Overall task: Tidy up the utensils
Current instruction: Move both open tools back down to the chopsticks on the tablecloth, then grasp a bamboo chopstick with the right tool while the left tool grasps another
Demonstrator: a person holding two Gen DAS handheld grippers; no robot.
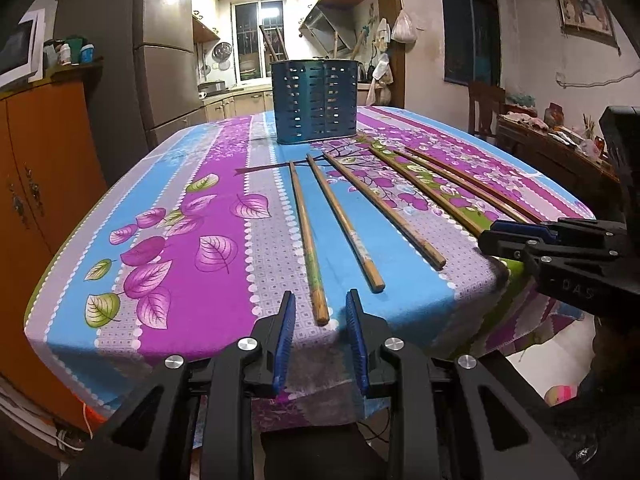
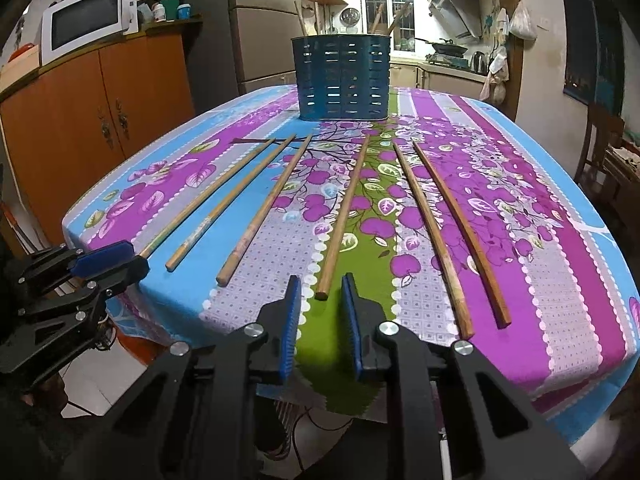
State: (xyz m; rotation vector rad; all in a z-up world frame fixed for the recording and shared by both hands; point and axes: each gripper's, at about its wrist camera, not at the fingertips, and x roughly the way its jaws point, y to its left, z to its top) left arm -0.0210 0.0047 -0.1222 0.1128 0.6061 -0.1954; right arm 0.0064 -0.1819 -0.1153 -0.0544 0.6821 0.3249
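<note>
Several wooden chopsticks lie side by side on the flowered tablecloth, pointing at a blue slotted utensil holder (image 1: 314,102) at the far end; the holder also shows in the right wrist view (image 2: 342,79). My left gripper (image 1: 320,300) is open, its fingertips on either side of the near end of the leftmost chopstick (image 1: 309,246). My right gripper (image 2: 320,282) is open, with the near end of the fourth chopstick (image 2: 342,220) between its fingertips. Each gripper shows in the other's view, the right (image 1: 496,236) and the left (image 2: 116,260), at the table's front edge.
The table (image 2: 560,280) has its front edge right at my grippers. An orange cabinet (image 2: 100,120) with a microwave (image 2: 84,16) stands to the left, a fridge (image 1: 168,68) behind it. A wooden chair (image 2: 604,148) and a cluttered side table (image 1: 556,140) stand to the right.
</note>
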